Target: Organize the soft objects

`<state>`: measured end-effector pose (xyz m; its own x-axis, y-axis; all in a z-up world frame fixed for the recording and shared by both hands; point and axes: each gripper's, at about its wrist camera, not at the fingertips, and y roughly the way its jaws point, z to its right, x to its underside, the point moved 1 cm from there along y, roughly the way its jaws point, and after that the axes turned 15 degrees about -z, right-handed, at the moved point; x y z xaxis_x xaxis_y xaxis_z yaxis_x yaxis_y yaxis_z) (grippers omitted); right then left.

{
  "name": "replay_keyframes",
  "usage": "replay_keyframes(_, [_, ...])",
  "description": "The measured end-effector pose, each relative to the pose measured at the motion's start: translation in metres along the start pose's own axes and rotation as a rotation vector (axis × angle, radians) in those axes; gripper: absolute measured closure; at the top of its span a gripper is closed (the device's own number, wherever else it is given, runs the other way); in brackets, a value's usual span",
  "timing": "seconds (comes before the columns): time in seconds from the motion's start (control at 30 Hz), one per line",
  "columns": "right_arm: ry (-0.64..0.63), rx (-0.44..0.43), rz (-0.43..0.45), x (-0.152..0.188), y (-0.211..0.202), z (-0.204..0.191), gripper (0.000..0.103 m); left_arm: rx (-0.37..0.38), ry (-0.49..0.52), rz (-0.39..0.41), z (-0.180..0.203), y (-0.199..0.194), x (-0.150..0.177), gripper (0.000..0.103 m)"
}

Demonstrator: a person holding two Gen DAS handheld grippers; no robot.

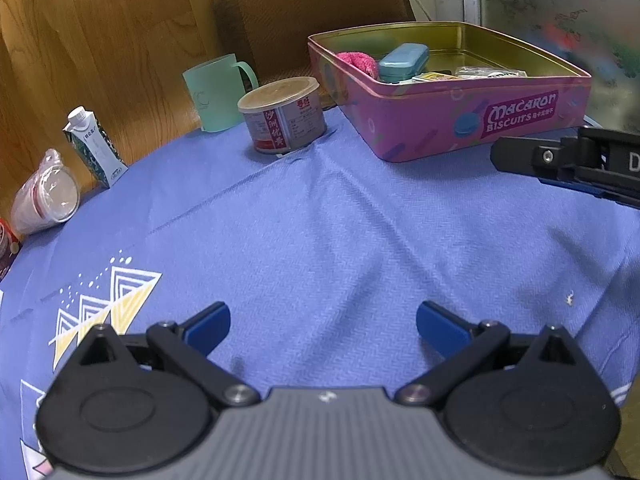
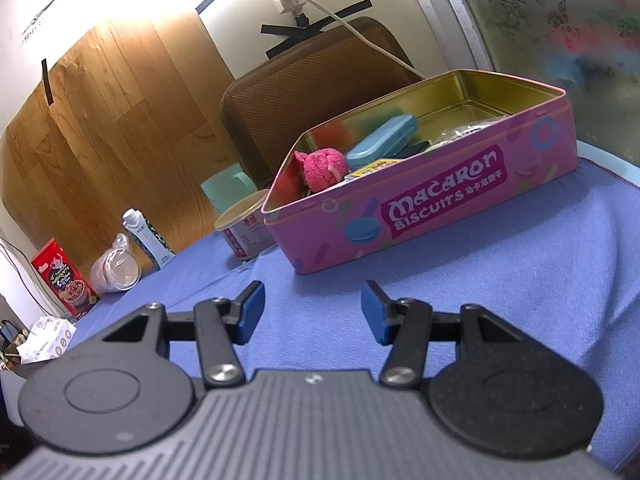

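A pink biscuit tin stands open at the back right of the blue tablecloth; it also shows in the right wrist view. Inside lie a fluffy pink soft object, a teal case and small packets. My left gripper is open and empty, low over the cloth in front of the tin. My right gripper is open and empty, just in front of the tin's long side; it shows at the right edge of the left wrist view.
A round can and a green mug stand left of the tin. A carton and a wrapped cup sit at the left table edge, with a red box beyond. A brown chair back stands behind.
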<state>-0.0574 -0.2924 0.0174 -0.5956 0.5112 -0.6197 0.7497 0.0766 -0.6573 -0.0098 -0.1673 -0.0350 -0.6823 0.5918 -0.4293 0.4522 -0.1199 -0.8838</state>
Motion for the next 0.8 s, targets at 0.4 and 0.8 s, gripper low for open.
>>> replay_keyframes(0.4, [-0.003, -0.005, -0.008, -0.0002, 0.0022, -0.0001, 0.047, 0.017, -0.007, -0.012, -0.0012, 0.0015, -0.0002, 0.000])
replay_keyframes(0.8, [-0.012, -0.006, -0.004, 0.0003, 0.0006, 0.0005, 0.047, 0.034, -0.019, 0.001, -0.0020, -0.0066, 0.0007, 0.000])
